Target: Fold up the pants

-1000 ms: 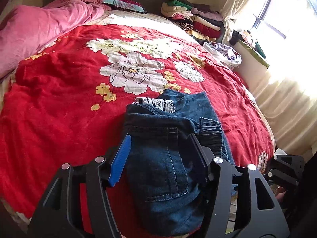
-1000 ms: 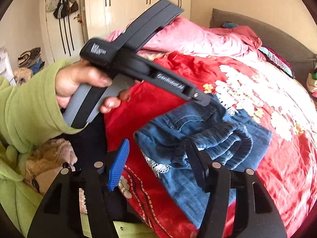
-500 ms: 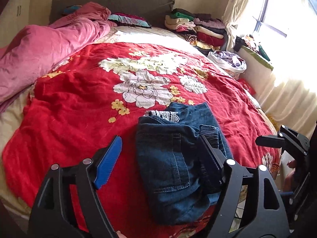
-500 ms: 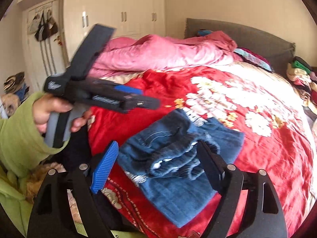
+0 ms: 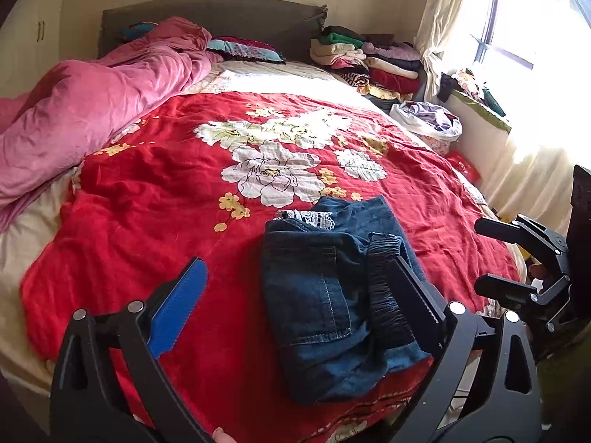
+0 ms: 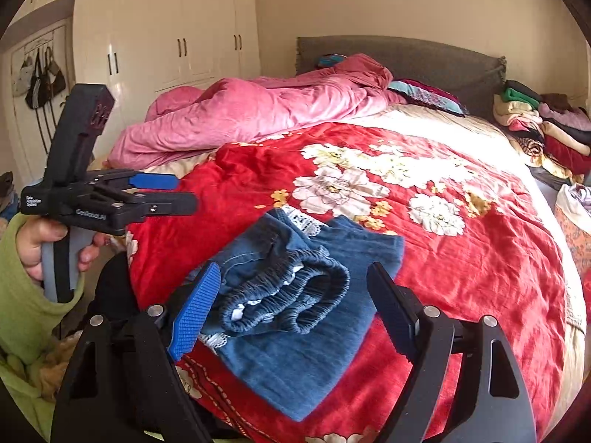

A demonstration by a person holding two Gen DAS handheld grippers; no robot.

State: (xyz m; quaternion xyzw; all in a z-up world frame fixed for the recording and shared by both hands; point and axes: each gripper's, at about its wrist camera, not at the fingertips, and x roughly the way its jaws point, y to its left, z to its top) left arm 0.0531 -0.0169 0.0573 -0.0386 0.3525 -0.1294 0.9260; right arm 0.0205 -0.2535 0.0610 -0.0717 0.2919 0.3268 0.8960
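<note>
The blue denim pants (image 5: 332, 295) lie folded into a compact bundle on the red floral bedspread (image 5: 166, 203) near the bed's front edge, elastic waistband on top; they also show in the right wrist view (image 6: 295, 313). My left gripper (image 5: 299, 295) is open and empty, raised above and short of the bundle. It also shows at the left of the right wrist view (image 6: 173, 192), held in a hand. My right gripper (image 6: 291, 317) is open and empty, just short of the pants. It also shows at the right edge of the left wrist view (image 5: 498, 258).
A pink duvet (image 5: 74, 118) is heaped along the bed's left side. Stacked folded clothes (image 5: 369, 62) sit by the grey headboard (image 5: 207, 14). A bag of laundry (image 5: 428, 122) and a window (image 5: 517, 26) are on the right. White wardrobes (image 6: 166, 37) stand behind.
Both grippers have pulled back and up from the folded pants. The left gripper has levelled out and moved left of the bundle. The pants have stayed put.
</note>
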